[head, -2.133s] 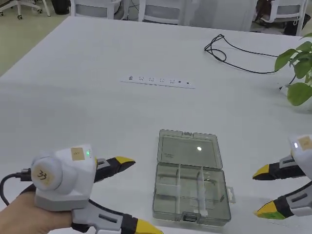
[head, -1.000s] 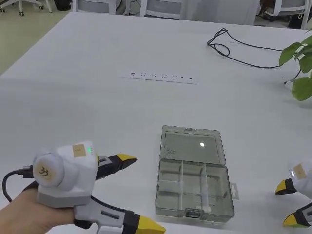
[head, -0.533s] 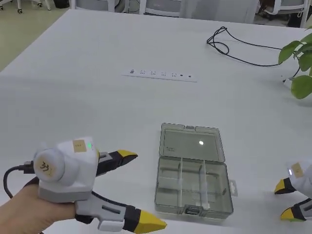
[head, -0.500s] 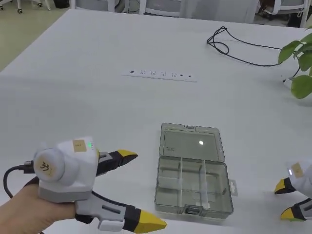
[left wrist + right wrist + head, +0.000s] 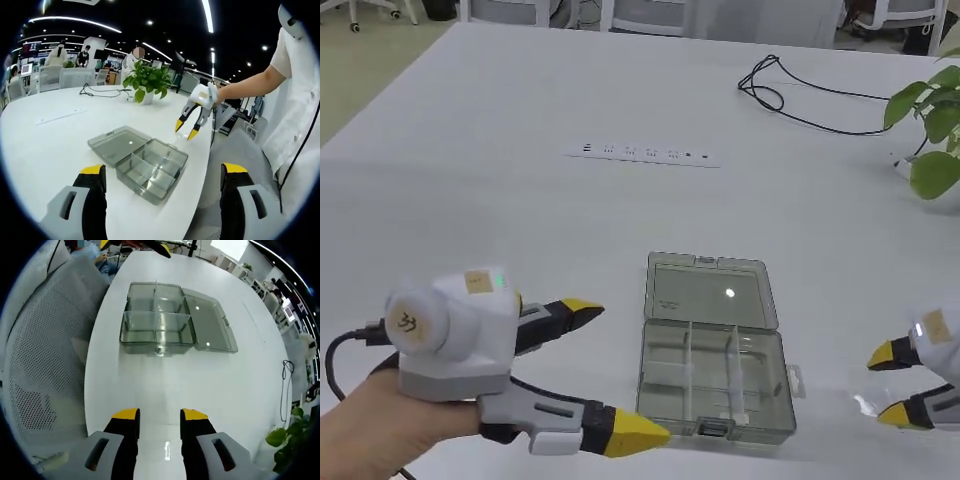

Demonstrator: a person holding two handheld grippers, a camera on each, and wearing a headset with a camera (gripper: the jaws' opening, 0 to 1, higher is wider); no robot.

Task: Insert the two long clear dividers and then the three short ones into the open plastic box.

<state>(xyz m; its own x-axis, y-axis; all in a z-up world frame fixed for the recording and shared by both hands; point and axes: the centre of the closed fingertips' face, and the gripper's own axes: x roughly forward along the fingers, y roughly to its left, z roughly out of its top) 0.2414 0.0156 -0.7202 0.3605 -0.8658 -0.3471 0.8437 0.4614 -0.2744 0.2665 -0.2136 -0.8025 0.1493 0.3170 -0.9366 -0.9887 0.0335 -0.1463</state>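
Right gripper (image 5: 880, 385) edged toward box (image 5: 665, 418)

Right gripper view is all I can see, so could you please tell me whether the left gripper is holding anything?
Observer: No. The left gripper has its jaws wide apart, with nothing between them in the left gripper view.
Operator: Thank you. Where is it relative to the box?
Observer: In the head view it is left of the plastic box, apart from it, with its tips pointing toward it.
Operator: Is anything attached to it?
Observer: A black cable trails from its back, beside the hand holding it.
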